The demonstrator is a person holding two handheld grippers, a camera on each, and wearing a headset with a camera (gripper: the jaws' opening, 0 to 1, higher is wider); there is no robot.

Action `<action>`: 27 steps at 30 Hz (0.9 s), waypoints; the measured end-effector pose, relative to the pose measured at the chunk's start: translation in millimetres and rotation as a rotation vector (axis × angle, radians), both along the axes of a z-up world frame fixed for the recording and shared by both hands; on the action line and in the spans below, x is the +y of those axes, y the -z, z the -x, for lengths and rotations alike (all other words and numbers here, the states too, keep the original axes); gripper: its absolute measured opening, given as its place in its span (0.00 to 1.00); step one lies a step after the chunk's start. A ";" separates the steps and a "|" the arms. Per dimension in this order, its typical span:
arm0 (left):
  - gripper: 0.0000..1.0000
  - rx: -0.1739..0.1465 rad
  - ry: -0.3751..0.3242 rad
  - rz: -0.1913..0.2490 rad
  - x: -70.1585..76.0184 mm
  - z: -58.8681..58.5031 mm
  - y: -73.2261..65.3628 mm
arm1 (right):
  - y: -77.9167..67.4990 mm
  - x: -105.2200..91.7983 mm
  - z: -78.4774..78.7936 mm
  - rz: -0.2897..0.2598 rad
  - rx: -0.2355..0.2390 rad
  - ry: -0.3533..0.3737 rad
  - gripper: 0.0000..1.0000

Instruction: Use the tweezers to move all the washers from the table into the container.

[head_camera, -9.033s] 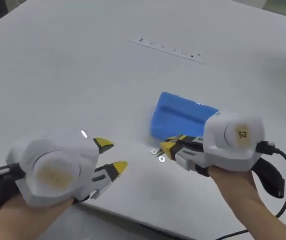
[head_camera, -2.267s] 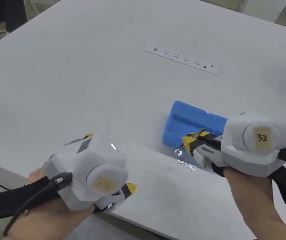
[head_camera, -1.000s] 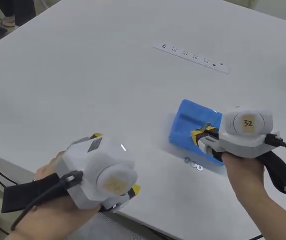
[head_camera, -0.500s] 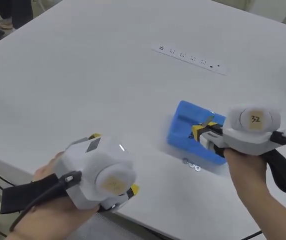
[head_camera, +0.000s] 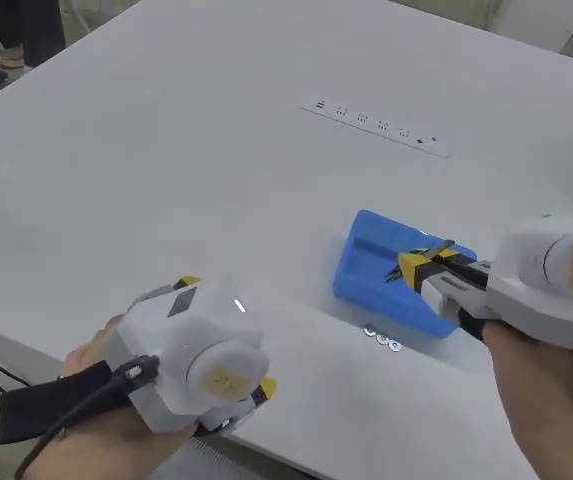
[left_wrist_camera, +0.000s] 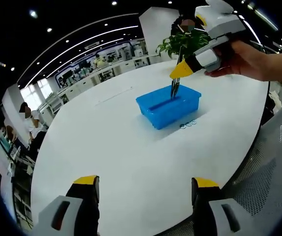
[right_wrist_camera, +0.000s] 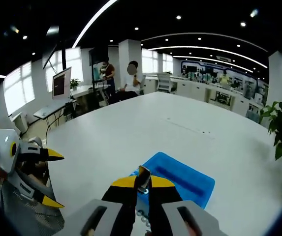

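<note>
Tweezers point(left_wrist_camera: 175, 86) hang tips-down over the blue container point(head_camera: 378, 291), clamped between the closed jaws of the right gripper point(head_camera: 418, 268). Whether a washer sits between the tips is too small to tell. The left gripper point(left_wrist_camera: 145, 196) is near the table point(head_camera: 166, 170) edge, well apart from the container, with its jaws apart and nothing in them.

A short row of washers point(head_camera: 381, 338) lies flat on the table, just beside the container's near wall.

Several things could go wrong from here:

- **A bad drop.** If a washer is held and let go from this height, it may bounce off the floor or rim of the container and land back on the table.
- **Crowded approach.** The washers on the table lie so close to the wall that the tips, coming in low, could knock the container. Nothing steadies it, so it may slide.
- **Hard pick-up.** Thin, flat washers on a smooth top give the tips little to bite, and a glancing pinch would likely flick one away or push it against its neighbours.
- **Twisted tool.** The tweezers are thin, so pressing down on the table could turn them in the jaws and spoil the aim.
</note>
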State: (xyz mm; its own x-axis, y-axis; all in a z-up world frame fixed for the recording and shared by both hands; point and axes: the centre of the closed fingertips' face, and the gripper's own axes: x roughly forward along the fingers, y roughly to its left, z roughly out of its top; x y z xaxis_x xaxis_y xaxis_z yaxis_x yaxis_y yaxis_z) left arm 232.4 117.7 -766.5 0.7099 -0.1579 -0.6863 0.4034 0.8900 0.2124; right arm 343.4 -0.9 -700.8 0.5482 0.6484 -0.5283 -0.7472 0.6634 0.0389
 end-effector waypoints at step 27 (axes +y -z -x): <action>0.78 0.013 0.011 -0.015 -0.3 1.0 3.8 | 59.8 -13.1 13.8 0.059 0.118 0.026 0.04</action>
State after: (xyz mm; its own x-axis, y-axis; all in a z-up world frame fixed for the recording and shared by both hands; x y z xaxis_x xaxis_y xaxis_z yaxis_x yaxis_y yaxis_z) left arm 231.3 117.5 -770.3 0.6989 -0.1556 -0.6981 0.4163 0.8821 0.2202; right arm 329.6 -14.0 -760.6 0.4960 0.6009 -0.6269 -0.7224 0.6861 0.0861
